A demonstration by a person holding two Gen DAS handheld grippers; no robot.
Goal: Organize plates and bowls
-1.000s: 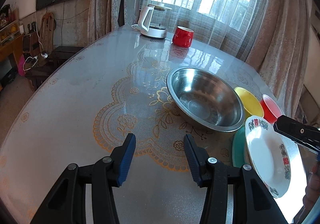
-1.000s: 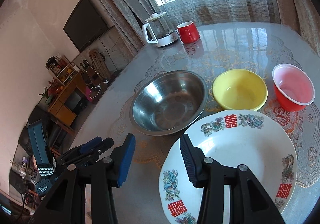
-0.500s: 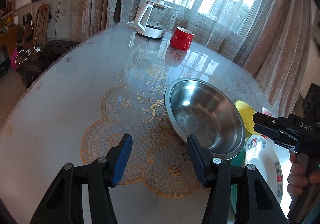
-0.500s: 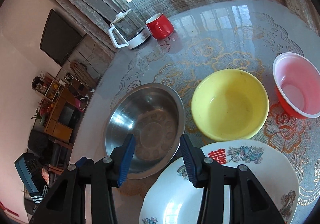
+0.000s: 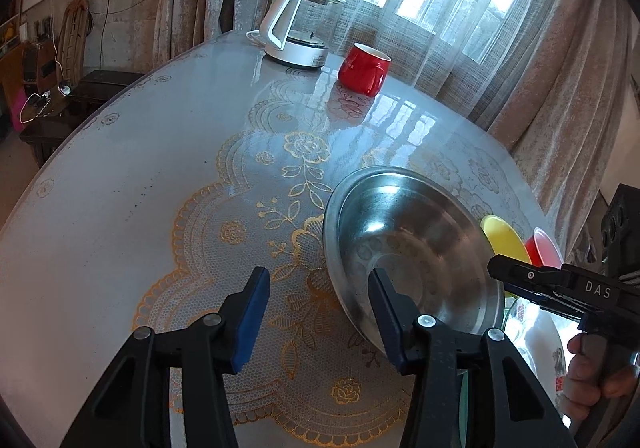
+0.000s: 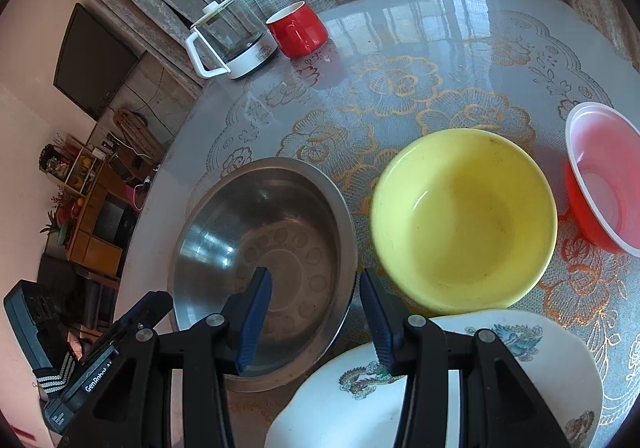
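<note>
Left tongs (image 5: 318, 312) gape wide at the bottom of the left view, holding nothing, one finger over the near rim of the steel bowl (image 5: 408, 256). Right tongs (image 6: 316, 314), also wide open and empty, straddle that bowl's right rim (image 6: 264, 264). On the desk (image 6: 440, 60), the yellow bowl (image 6: 464, 220) sits centre-right, the red bowl (image 6: 600, 184) at the right edge, and the white plate (image 6: 520, 368) bottom right.
</note>
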